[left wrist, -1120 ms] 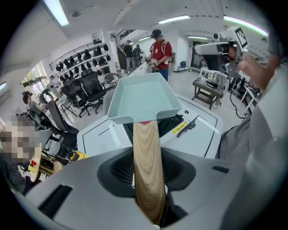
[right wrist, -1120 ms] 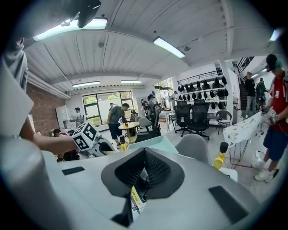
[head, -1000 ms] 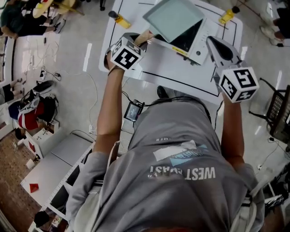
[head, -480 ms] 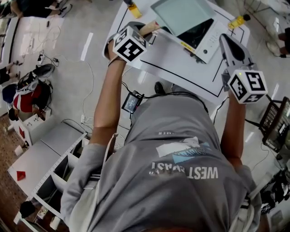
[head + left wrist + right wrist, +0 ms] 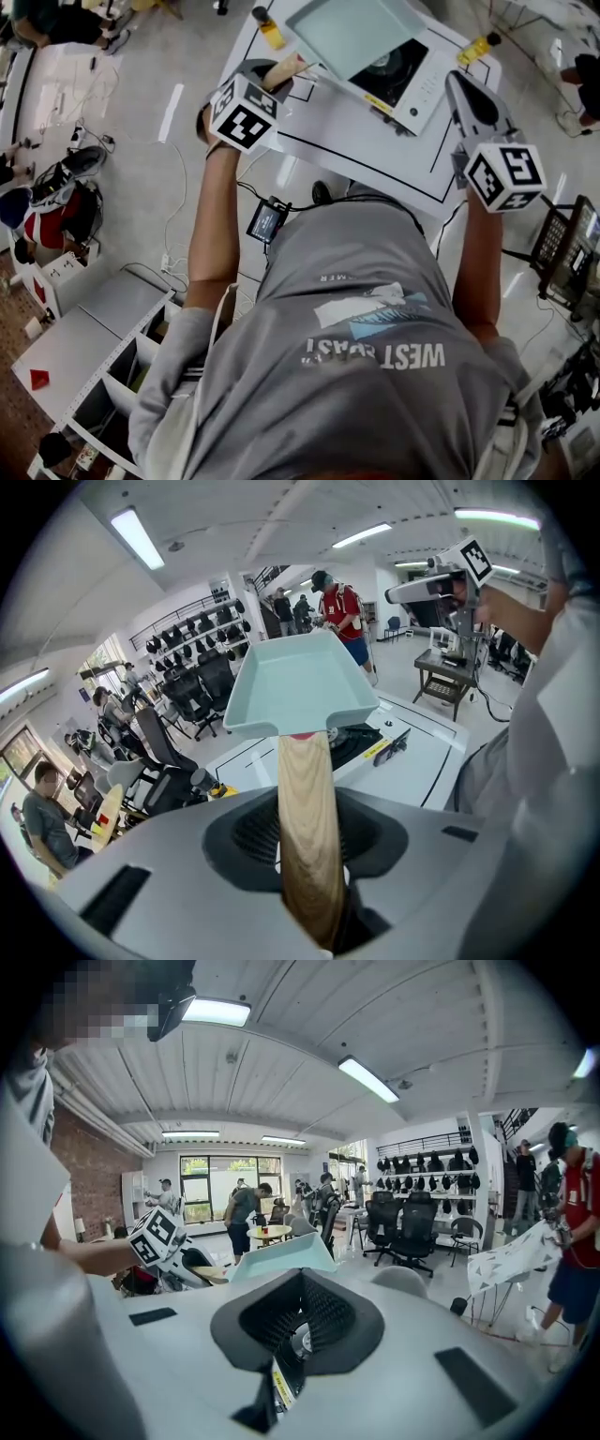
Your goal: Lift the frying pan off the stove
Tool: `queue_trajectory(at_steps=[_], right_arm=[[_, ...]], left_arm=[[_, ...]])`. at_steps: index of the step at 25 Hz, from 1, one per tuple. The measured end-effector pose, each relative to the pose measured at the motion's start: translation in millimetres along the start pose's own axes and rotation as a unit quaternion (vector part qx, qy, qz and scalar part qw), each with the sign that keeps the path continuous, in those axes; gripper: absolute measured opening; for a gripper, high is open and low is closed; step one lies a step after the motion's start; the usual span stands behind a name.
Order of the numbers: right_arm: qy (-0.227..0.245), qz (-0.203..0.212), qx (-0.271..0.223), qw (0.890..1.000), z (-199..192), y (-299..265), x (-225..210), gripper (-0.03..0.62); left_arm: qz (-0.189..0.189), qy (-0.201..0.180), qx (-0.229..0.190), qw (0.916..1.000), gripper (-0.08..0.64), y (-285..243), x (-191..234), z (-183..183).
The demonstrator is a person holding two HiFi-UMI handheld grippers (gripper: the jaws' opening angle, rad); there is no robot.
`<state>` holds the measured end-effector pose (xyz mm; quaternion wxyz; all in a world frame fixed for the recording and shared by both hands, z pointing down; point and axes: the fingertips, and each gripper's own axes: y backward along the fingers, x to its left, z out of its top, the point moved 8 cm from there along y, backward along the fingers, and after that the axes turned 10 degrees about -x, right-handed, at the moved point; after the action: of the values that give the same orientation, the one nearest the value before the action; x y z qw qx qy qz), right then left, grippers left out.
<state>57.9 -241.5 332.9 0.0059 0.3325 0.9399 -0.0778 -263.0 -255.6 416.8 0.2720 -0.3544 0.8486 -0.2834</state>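
A square pale-green frying pan (image 5: 352, 33) with a wooden handle (image 5: 281, 70) hangs in the air, above and to the left of the white stove (image 5: 417, 94). The stove's black cooktop (image 5: 389, 70) shows below the pan's edge. My left gripper (image 5: 264, 80) is shut on the handle; in the left gripper view the handle (image 5: 305, 817) runs from between the jaws up to the pan (image 5: 300, 682). My right gripper (image 5: 466, 94) hovers right of the stove, jaws together and holding nothing. The right gripper view shows the pan (image 5: 281, 1258) at a distance.
The stove stands on a white table (image 5: 328, 141) with black outlines. Two yellow bottles (image 5: 270, 28) (image 5: 478, 45) stand near its far corners. Office chairs (image 5: 412, 1222), people and desks fill the room beyond. White shelving (image 5: 103, 375) stands at lower left.
The pan has shifted left with my left gripper, and more of the black cooktop is uncovered. My right gripper stays beside the stove.
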Motion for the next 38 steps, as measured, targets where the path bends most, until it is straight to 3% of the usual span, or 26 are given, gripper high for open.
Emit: queue_trajectory(at_steps=[19,38], right_arm=[[0.033,-0.022,-0.032,0.999,14.9,24.1,3.3,0.01],[0.068,-0.031,-0.01,0.997,8.3,28.5,11.1,0.008]], left_arm=[[0.016,-0.001,-0.006,0.9999,0.121,26.3,-17.7,-12.6],[0.009,-0.006,-0.001,0.9999,0.123,22.8,-22.9,-21.2]])
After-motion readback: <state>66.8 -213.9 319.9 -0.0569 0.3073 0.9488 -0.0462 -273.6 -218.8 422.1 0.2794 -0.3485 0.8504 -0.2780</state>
